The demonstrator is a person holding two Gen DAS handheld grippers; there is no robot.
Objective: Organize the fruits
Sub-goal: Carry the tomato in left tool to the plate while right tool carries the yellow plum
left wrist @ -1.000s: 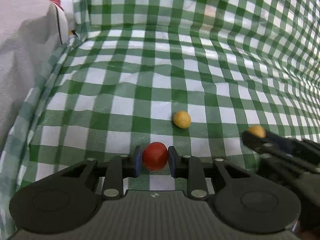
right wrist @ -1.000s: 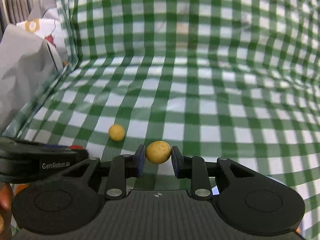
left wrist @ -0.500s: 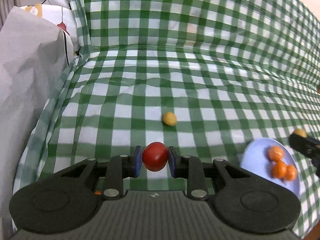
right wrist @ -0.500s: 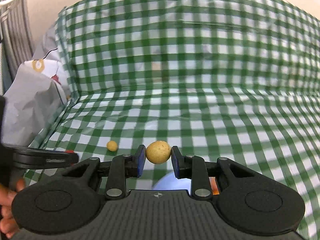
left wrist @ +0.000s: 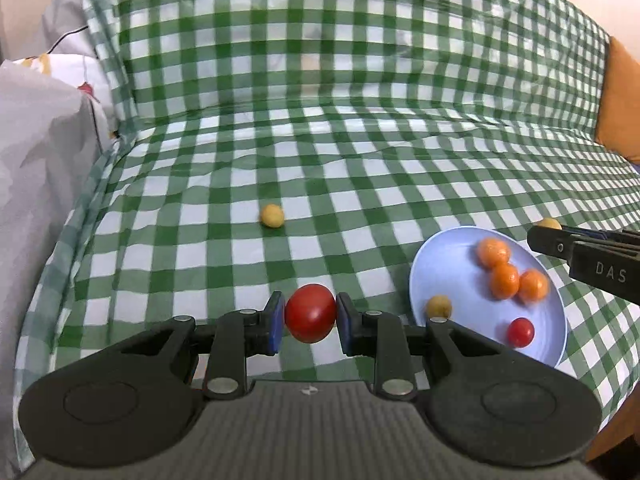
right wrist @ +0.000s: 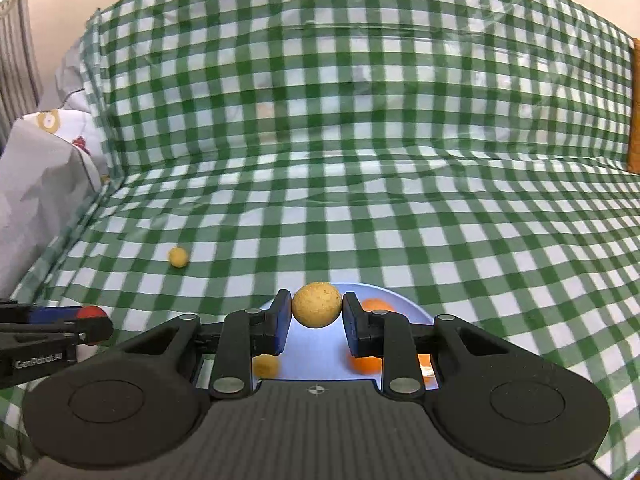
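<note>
Left tongs: left gripper [left wrist: 311,322], bottom centre of the left view, closed around a red tomato [left wrist: 311,319]; pads pressing both sides.
Right tongs: right gripper [right wrist: 316,315], bottom centre of the right view, closed around a yellow fruit [right wrist: 317,305].
Plate: blue plate [left wrist: 448,264] at lower right of the left view, holding three orange fruits [left wrist: 505,280], one small red tomato [left wrist: 520,332] and one yellow fruit [left wrist: 439,306].
Change: a second ago both tongs sat low over the cloth with no plate in view; now both are lifted, and the plate lies directly under the right tongs.
Meaning: both fruits picked; drop into the plate looks next, right first.
Far: one loose yellow fruit [left wrist: 272,216] left on the checked cloth [left wrist: 360,152], mid-frame, well apart from the plate.
Background: grey bedding [left wrist: 36,152] at left edge.
</note>
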